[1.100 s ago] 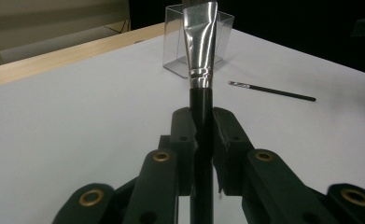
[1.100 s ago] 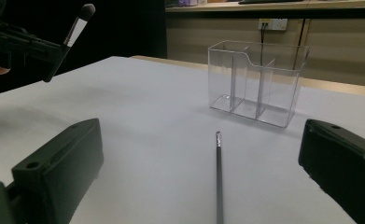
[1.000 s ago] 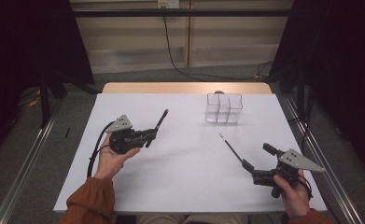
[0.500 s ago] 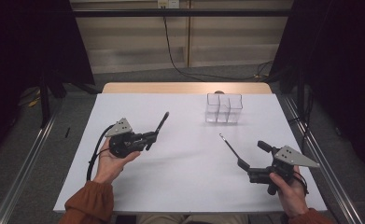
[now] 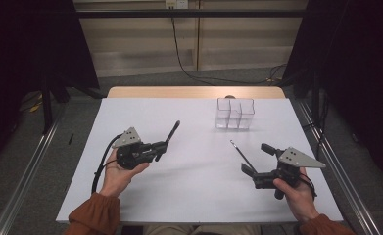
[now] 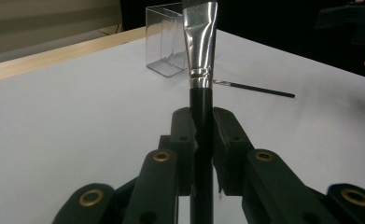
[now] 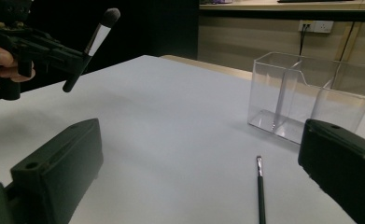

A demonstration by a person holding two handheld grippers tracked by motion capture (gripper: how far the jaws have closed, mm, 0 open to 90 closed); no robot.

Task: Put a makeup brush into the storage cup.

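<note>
My left gripper (image 5: 158, 149) hovers over the left half of the white table, shut on the black handle of a thick brush (image 5: 172, 132) with a silver ferrule (image 6: 201, 51). The brush points toward the far right. In the left gripper view its jaws (image 6: 202, 135) clamp the handle from both sides. A thin black brush (image 5: 242, 155) lies flat on the table right of centre. My right gripper (image 5: 257, 159) stands open just to the right of it, jaws wide apart with nothing between them. In the right gripper view the thin brush (image 7: 261, 191) lies ahead between the jaws.
A clear plastic organizer (image 5: 234, 113) with several compartments stands at the back right of the table, holding nothing. The table's wooden far edge (image 5: 194, 92) lies behind it. Dark curtains flank both sides.
My right gripper has shifted a little to the left, closer to the thin brush. The left gripper and its brush have stayed in place.
</note>
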